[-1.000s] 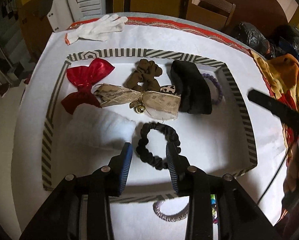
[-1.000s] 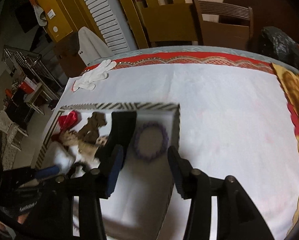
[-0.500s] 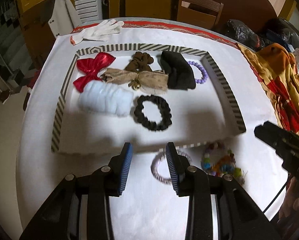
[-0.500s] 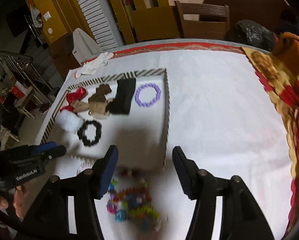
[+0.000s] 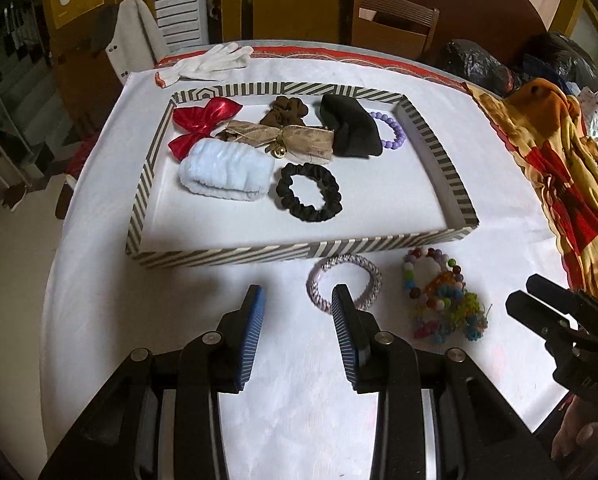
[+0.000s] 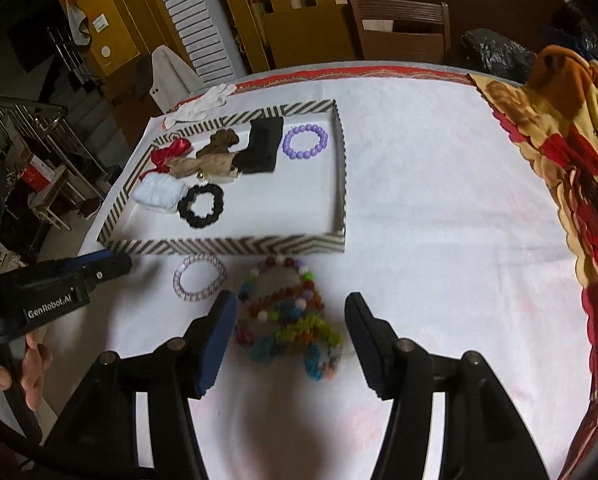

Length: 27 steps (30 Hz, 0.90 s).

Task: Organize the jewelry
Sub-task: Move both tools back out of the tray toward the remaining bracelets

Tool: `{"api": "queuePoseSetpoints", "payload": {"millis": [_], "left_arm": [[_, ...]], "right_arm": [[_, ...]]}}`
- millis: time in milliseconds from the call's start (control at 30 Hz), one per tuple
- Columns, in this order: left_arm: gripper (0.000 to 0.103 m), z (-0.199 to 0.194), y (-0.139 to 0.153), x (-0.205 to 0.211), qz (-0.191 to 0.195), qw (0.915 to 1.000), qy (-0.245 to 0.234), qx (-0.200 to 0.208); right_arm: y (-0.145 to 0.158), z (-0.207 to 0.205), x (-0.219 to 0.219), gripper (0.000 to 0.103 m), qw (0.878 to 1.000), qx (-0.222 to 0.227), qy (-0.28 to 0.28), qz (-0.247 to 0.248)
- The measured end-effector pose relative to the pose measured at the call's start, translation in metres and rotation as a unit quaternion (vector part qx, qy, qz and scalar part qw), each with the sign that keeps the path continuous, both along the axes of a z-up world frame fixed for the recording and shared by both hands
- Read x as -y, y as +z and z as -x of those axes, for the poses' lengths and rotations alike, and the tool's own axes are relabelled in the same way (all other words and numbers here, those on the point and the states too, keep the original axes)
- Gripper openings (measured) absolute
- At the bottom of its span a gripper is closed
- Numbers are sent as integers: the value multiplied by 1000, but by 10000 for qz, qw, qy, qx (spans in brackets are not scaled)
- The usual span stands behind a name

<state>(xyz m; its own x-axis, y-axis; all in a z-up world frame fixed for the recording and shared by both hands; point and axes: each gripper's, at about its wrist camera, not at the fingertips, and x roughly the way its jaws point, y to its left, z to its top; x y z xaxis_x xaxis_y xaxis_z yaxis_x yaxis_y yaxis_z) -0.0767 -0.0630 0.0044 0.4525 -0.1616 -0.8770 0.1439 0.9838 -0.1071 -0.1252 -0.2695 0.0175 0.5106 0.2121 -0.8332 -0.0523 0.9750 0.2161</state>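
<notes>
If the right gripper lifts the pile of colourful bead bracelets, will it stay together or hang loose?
The colourful bead bracelets look like several tangled strands, so they will probably sag and dangle. Round beads may slip between the fingers of the open right gripper. A strand might drop off.

Bracelets (image 5: 343,282), perhaps tangled, outside tray (image 5: 235,255)

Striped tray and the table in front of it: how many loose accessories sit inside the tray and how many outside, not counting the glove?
Inside the striped tray: 7
Outside, pink braided bracelet: 1
Outside, colourful bead pile: 1 heap, pieces too tangled to separate
Total: 9
</notes>
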Motion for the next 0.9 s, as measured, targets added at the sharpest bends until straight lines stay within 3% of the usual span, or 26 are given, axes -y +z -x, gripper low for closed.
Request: {"api": "queuePoseSetpoints", "payload": {"millis": [900], "left_arm": [[32, 17, -13, 13, 179, 9992, -85, -354]], "right_arm": [[-30, 44, 29, 59, 9991, -322, -223, -142]]}}
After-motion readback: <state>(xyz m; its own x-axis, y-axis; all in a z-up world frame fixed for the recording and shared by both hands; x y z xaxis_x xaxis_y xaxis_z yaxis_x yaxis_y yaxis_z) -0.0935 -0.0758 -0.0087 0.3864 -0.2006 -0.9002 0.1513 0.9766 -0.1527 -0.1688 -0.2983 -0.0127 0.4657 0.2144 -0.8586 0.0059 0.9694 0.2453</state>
